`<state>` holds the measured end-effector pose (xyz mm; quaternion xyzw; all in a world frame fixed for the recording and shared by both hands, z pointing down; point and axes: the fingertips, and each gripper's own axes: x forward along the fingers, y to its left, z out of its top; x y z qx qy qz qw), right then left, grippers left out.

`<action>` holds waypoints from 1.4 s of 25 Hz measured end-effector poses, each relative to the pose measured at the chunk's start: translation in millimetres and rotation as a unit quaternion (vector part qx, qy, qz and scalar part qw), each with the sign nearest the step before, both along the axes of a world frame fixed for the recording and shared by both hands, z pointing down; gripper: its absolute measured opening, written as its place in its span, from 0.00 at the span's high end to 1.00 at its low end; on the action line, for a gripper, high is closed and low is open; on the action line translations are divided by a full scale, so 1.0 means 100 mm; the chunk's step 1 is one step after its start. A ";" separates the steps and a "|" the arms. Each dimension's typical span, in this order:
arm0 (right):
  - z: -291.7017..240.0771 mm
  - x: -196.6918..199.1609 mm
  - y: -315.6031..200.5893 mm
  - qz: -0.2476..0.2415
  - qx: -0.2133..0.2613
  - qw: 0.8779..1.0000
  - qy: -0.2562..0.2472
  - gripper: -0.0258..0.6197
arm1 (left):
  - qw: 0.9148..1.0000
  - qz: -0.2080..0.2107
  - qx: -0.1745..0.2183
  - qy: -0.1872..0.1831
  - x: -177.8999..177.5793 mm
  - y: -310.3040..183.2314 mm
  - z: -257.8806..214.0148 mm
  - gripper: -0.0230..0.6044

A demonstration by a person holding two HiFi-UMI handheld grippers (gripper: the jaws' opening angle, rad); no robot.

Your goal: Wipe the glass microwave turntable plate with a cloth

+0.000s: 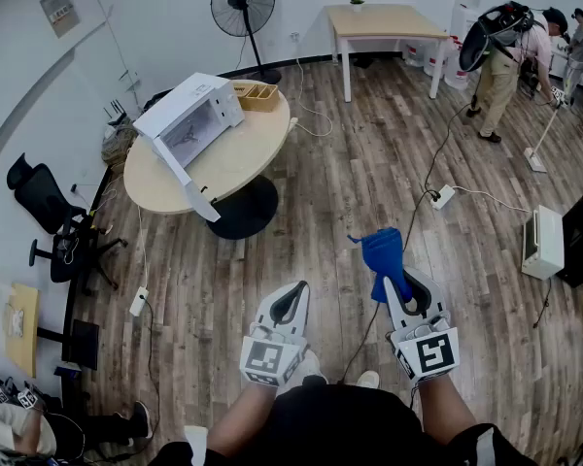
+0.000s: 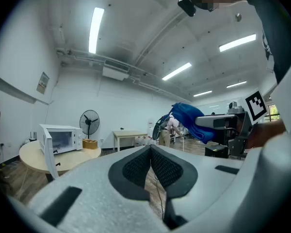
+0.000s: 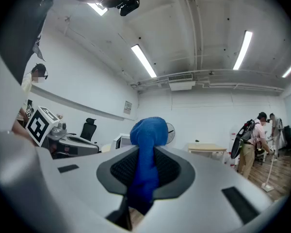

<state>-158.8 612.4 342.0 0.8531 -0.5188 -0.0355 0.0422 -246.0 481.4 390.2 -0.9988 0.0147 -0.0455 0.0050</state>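
Head view, person standing on a wood-plank floor point(image 1: 369, 173), both forearms stretched forward from the waist. The left gripper point(image 1: 297, 288) and right gripper point(image 1: 390, 282) are held level and side by side, apart from each other, above the floor. Both point toward 12 o'clock, the right one leaning slightly toward 11.

The left gripper's jaws are closed together, their black pads meeting at the tips, with nothing between them. The right gripper's jaws are clamped on a bunched blue cloth point(image 1: 382, 254). The cloth stands up past the jaw tips and also hangs down behind the pads.

At 10 o'clock, well apart from both grippers, a white microwave oven point(image 1: 189, 115) stands with its door point(image 1: 180, 175) swung open on a round beige counter point(image 1: 243, 158). A small wooden box point(image 1: 257, 95) stands just beside it. The glass turntable plate cannot be made out in the cavity at this range.

A black pedestal fan point(image 1: 243, 3) stands at 12 o'clock and a rectangular wooden table point(image 1: 384, 22) at 1 o'clock.
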 end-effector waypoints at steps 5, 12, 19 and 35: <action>-0.01 0.03 -0.09 0.002 0.003 1.000 -0.001 0.86 | 1.000 0.005 -0.002 0.001 0.04 -0.06 0.00 0.95; 0.03 0.09 -0.45 0.003 0.014 1.000 -0.015 0.85 | 1.000 0.016 -0.001 0.001 0.10 -0.36 0.02 0.95; -0.02 -0.02 -1.07 -0.002 0.031 0.999 -0.018 0.85 | 1.000 0.016 -0.001 0.001 -0.03 -0.98 0.01 0.96; 0.03 0.45 -2.01 -0.027 0.022 0.999 -0.019 0.85 | 1.000 -0.008 -0.003 0.018 0.39 -1.83 -0.05 0.95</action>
